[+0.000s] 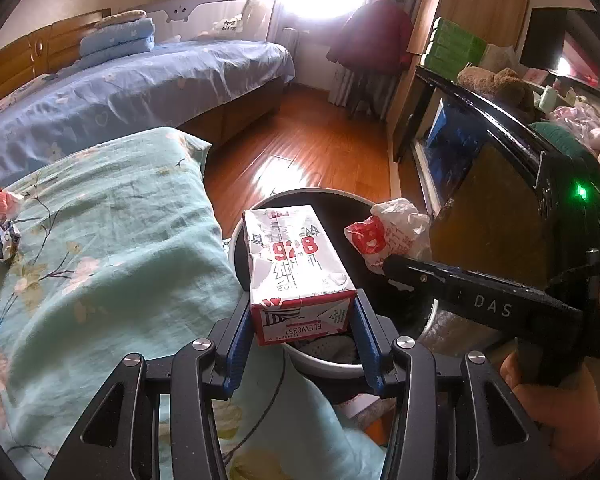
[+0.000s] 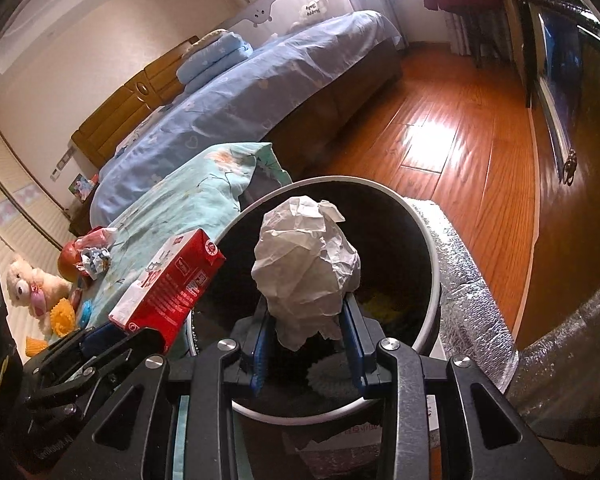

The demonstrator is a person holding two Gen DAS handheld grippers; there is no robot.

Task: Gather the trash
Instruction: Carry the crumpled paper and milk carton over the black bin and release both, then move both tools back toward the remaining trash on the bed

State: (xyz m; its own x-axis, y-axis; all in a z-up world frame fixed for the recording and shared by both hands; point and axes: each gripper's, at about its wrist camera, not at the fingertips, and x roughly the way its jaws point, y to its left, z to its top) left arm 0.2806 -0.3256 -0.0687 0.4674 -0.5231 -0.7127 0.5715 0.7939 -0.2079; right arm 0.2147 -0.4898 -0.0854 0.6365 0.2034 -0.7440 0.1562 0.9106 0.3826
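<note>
Your left gripper (image 1: 302, 320) clamps a red-and-white milk carton (image 1: 296, 264) above the round trash bin (image 2: 432, 248). Your right gripper (image 2: 306, 344) pinches a crumpled paper wad (image 2: 304, 264) over the same bin, beside the floral bedspread (image 1: 100, 240).

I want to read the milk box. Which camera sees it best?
The left wrist view. There the milk carton sits close, between the left gripper pads, showing its printed top and end above the trash bin. The right wrist view shows only its red side, tilted, off at the left.
</note>
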